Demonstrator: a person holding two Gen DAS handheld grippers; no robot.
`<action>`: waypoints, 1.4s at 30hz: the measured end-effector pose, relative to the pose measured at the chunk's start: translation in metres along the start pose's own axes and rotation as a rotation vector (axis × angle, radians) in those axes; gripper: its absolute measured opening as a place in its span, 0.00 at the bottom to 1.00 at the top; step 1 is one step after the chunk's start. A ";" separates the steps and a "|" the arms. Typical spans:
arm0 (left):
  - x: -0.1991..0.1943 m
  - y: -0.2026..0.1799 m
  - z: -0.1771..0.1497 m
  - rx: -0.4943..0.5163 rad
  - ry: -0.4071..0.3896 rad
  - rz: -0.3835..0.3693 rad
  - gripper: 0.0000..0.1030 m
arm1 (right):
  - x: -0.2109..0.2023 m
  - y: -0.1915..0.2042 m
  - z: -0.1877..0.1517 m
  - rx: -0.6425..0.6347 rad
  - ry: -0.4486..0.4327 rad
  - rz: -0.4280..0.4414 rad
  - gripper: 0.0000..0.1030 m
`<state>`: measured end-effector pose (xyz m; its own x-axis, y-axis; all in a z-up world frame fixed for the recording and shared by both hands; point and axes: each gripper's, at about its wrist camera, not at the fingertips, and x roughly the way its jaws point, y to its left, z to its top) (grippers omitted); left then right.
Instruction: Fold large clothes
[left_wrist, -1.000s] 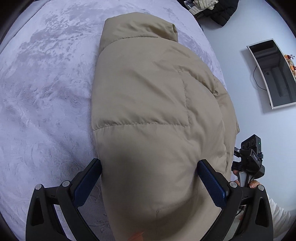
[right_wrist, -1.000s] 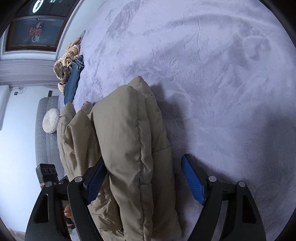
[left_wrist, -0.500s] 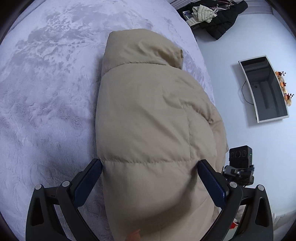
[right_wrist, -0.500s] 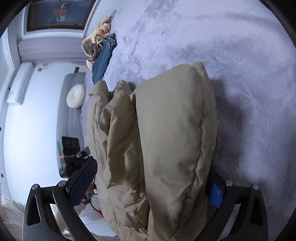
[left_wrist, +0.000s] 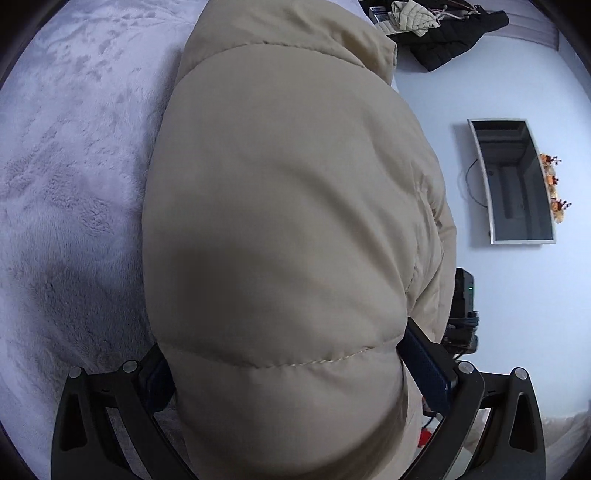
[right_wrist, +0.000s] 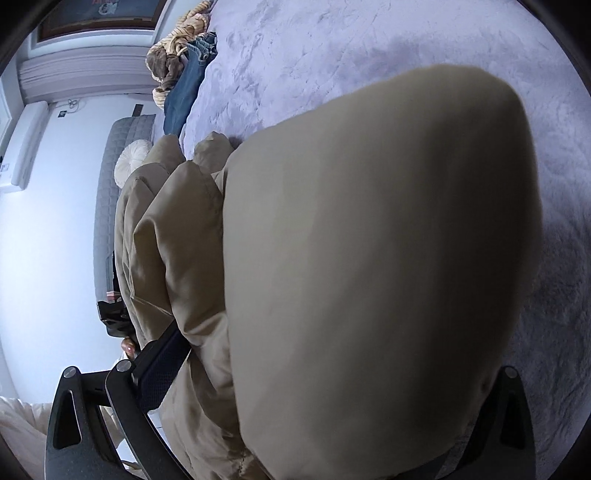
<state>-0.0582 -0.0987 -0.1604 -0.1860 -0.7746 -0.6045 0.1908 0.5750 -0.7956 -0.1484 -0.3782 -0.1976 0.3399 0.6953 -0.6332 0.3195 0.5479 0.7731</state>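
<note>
Beige padded nylon fills both views: the puffer jacket (left_wrist: 280, 229), folded into a thick bundle, sits on the pale plush blanket (left_wrist: 62, 192) right at its near edge, collar end pointing away towards the far side. The step looks like gathering the bundle from both sides to squeeze it or carry it off, and to do that well each hand should push in deep, so the pads bite below the puffy top layer and catch every fold, not just the outer skin; this stuff is slippery and springy and will balloon back if pinched shallowly. Keep both hands level with each other so the stack doesn't shear.

Left gripper (left_wrist: 295, 373): spread wide, straddling the bundle, one dark blue pad showing at the jacket's right flank and the other tucked against its left flank. Touching, yes; squeezing, I cannot tell.

Right gripper (right_wrist: 332, 373): jaws have just been opening and now stand as wide as they go, with the jacket between them. Its left pad (right_wrist: 162, 365) lies against the folded layers; the other finger is buried behind fabric, so a real grip isn't shown
</note>
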 end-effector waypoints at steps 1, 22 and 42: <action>0.000 -0.007 -0.002 0.016 -0.005 0.038 1.00 | 0.000 0.001 0.000 0.005 0.004 -0.007 1.00; -0.076 -0.063 -0.028 0.139 -0.202 0.180 0.72 | -0.010 0.069 0.019 -0.002 -0.015 0.024 0.45; -0.254 0.079 0.111 0.136 -0.347 0.239 0.72 | 0.174 0.231 0.143 -0.142 -0.067 0.041 0.45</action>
<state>0.1115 0.1139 -0.0653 0.2094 -0.6799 -0.7028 0.3186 0.7270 -0.6083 0.1114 -0.1974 -0.1349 0.4095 0.6887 -0.5983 0.1776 0.5831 0.7928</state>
